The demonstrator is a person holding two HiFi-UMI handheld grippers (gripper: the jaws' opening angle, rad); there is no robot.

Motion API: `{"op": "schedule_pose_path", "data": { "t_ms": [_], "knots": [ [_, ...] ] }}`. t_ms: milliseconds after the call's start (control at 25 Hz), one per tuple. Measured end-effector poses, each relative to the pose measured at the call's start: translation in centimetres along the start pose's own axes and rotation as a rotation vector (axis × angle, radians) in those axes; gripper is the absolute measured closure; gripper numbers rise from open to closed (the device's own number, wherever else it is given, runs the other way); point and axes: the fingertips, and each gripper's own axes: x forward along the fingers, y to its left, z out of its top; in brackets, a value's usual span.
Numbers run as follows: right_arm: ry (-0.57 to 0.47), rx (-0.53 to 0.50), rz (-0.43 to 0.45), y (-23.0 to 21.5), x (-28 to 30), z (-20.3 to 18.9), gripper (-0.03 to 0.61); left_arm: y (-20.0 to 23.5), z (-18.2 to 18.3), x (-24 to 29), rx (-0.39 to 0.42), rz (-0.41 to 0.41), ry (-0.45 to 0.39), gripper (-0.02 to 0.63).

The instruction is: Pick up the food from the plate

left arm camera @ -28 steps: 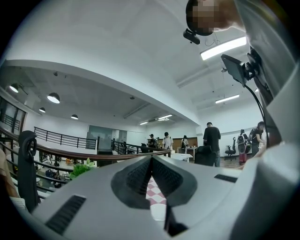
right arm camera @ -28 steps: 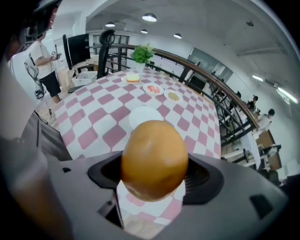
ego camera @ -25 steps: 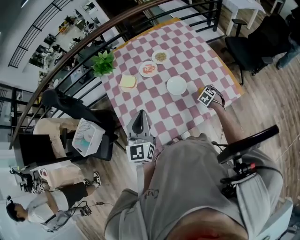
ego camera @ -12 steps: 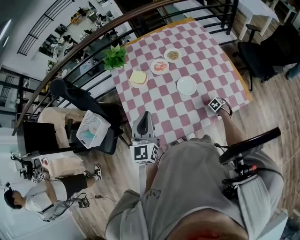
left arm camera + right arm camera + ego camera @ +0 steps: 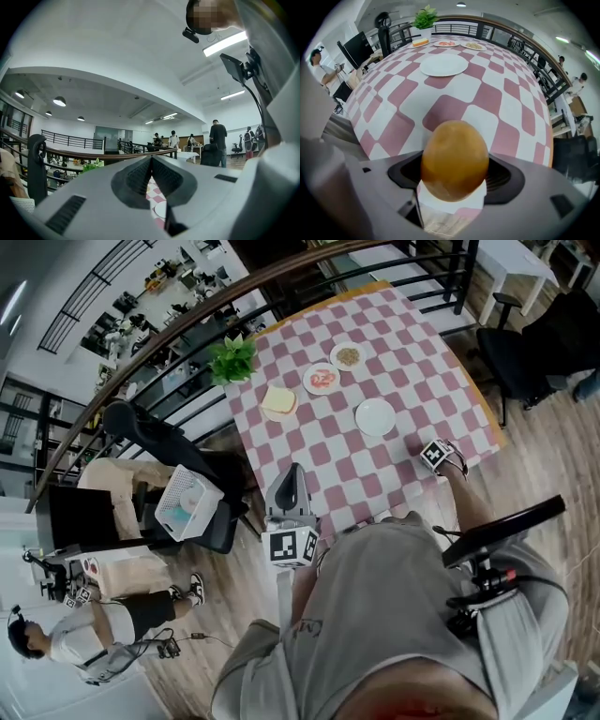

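Smooth, golden-brown, egg-shaped food [image 5: 454, 159].

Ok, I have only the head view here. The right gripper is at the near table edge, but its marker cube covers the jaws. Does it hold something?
Observer: Yes. In the right gripper view, the right gripper has its jaws shut on a round golden-brown food, held above the checked cloth.
Operator: And the left one, does it hold something too?
Observer: No. The left gripper view shows the left gripper with its jaws together and nothing between them.
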Motion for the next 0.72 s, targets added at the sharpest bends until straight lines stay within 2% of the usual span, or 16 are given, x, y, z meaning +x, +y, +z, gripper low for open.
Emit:
{"op": "schedule_pose_path", "data": {
  "t_ms": [120,280,480,600,720],
  "knots": [
    [-0.054,0.045,-0.035,-0.6,-1.2,0.6,0.224,0.0,-0.3,0.0,-0.001,-0.003,0.007,0.604],
    [-0.108,0.16,-0.072,-2.1,-4.2,2.1,0.224,0.0,-0.3,0.4,-0.002,-0.004,0.004,0.604],
    [-0.356,0.17,-0.038,-1.7,-10.6,10.1,0.224,0.0,-0.2,0.8,0.007,-0.001,-0.001,0.604],
    [-0.511,0.173,-0.058,-1.3,-17.0,15.7,0.224,0.3,0.3,1.4,0.003,0.014,-0.026,0.604],
    [-0.69,0.12,-0.071,0.5,-23.9,21.3,0.224,0.3,1.6,2.0,0.004,0.014,-0.056,0.604]
  ]
}}
